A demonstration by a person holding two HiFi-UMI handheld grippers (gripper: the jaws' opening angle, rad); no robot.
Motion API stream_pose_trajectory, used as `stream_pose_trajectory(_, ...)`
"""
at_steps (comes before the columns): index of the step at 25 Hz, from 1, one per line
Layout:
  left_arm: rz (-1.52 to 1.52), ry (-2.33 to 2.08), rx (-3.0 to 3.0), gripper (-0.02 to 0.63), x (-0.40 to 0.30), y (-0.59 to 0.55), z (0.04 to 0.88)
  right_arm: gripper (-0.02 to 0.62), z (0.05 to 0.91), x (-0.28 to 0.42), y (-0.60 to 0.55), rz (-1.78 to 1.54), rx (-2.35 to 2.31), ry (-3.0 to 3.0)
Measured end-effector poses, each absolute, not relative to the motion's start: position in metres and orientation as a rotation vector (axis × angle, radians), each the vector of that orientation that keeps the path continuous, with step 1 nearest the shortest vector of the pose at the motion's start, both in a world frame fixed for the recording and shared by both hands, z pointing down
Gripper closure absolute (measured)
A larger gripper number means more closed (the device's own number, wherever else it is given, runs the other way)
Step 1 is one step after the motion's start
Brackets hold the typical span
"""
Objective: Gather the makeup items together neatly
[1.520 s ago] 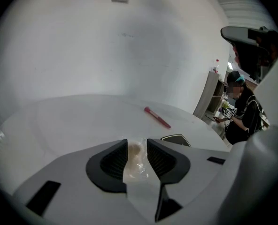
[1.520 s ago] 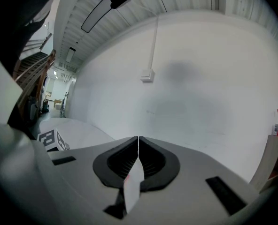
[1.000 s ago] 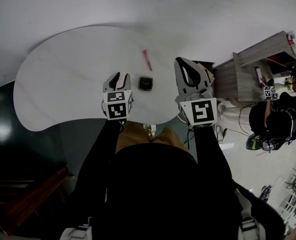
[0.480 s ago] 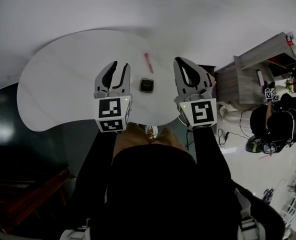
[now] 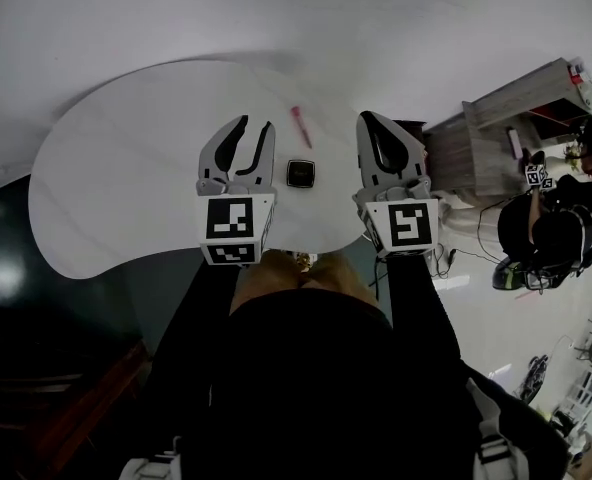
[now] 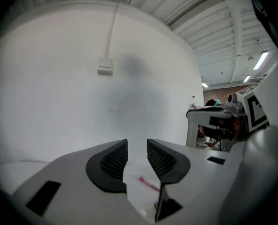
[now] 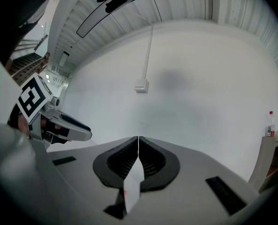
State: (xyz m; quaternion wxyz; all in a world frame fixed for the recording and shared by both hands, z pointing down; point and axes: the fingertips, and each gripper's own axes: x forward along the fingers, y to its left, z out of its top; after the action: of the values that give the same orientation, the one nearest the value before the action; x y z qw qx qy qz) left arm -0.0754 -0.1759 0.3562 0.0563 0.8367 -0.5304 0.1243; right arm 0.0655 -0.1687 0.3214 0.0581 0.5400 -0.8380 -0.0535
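Note:
A thin pink makeup stick [image 5: 298, 126] lies on the white table [image 5: 126, 178], toward its far side. A small black square compact [image 5: 299, 174] rests just nearer than it. My left gripper [image 5: 253, 128] hovers left of both items, open with nothing between its jaws. In the left gripper view [image 6: 137, 149] the pink stick [image 6: 148, 183] shows through the gap, and the compact [image 6: 166, 206] is mostly hidden behind the right jaw. My right gripper [image 5: 369, 120] is held right of the compact, shut and empty; in its own view [image 7: 138, 139] the jaws meet.
A wooden cabinet [image 5: 488, 146] stands beyond the table's right end, with a seated person [image 5: 548, 230] past it. The table's near edge curves in under my grippers. A wall box with a cable [image 6: 105, 65] hangs on the white wall ahead.
My left gripper has swung up and forward, and now points out over the table with its jaws showing apart. The right gripper has hardly moved.

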Motion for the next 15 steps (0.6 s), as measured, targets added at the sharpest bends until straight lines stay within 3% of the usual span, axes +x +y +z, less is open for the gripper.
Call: stream_pose_trajectory(15, 0.372, -1.427, 2.358, 0.468, -0.022, -0.210, 0.435, 0.568, 0.345, 0.094, -0.193, -0.126, 1.637, -2.465)
